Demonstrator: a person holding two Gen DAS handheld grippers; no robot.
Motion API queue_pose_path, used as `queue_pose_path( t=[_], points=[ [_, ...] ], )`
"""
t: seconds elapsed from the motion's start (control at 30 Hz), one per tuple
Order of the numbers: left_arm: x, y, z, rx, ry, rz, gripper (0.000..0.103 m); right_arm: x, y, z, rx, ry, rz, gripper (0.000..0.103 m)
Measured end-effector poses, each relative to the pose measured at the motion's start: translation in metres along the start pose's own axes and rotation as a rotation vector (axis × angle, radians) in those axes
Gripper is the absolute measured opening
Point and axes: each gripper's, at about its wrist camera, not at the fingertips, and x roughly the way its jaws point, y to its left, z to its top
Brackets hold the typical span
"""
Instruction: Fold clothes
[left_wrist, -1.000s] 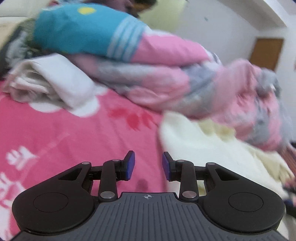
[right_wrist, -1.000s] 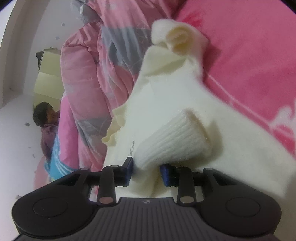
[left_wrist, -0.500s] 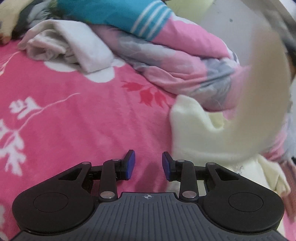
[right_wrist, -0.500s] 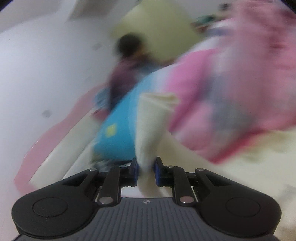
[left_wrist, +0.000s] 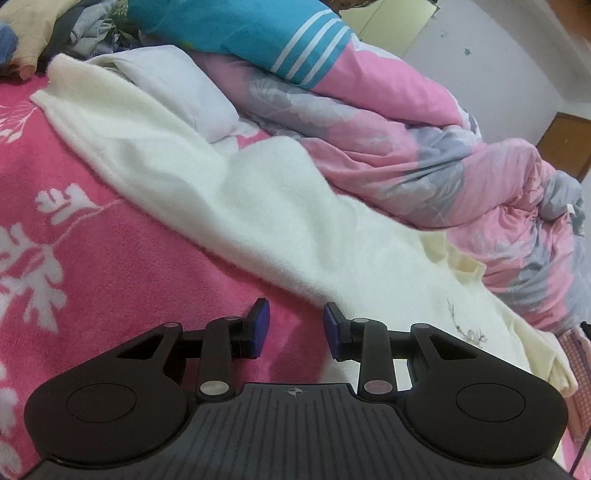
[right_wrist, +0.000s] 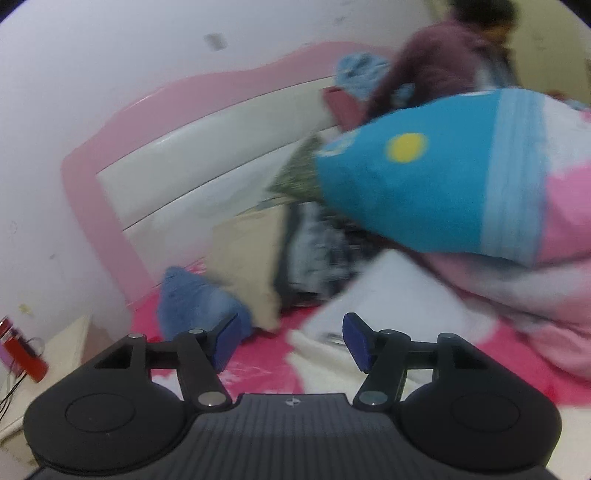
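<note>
The fuzzy cream knit sweater (left_wrist: 258, 206) lies with 1 long sleeve stretched diagonally over the pink floral bed blanket (left_wrist: 92, 266), not yet a folded bundle, while left gripper (left_wrist: 294, 328) and right gripper (right_wrist: 291, 341) hang with jaws released, grasping nothing.

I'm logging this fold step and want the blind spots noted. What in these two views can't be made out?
- Cream sweater, left wrist view: its near hem is hidden behind the left gripper; its right edge is cut off.
- Clothes pile by the headboard, right wrist view: motion blur, garments indistinct.
- Red item, right wrist view: cut off at the left edge, unidentifiable.
</note>
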Motion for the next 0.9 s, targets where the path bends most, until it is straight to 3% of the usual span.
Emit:
queue_pose_path(
  t=[0.2,0.37,0.57,0.67,0.73,0.8,0.9],
  points=[
    [-0.005,0.002,-0.001,-0.043,-0.027,0.012,0.032,-0.08,-0.09,-0.046,0.16,-0.067,-0.177,0.056],
    [-0.017,0.002,0.006,-0.072,-0.09,0.036,0.032,-0.118,-0.164,-0.141,0.353,-0.039,-0.26,0.046],
    [-0.064,0.008,0.062,-0.012,-0.201,0.074,0.034,-0.134,-0.242,-0.236,0.606,-0.08,-0.16,0.046],
    [-0.08,0.032,0.108,0.02,-0.205,0.183,0.038,-0.137,-0.262,-0.263,0.646,-0.17,-0.062,0.044],
    [-0.078,0.058,0.136,0.003,-0.177,0.3,0.043,-0.14,-0.271,-0.274,0.674,-0.237,0.016,0.044],
    [-0.065,0.089,0.154,-0.063,-0.12,0.349,0.044,-0.143,-0.278,-0.278,0.707,-0.28,0.081,0.046],
    [-0.032,0.138,0.167,-0.287,-0.005,0.338,0.044,-0.145,-0.281,-0.277,0.704,-0.287,0.117,0.048]
  ],
)
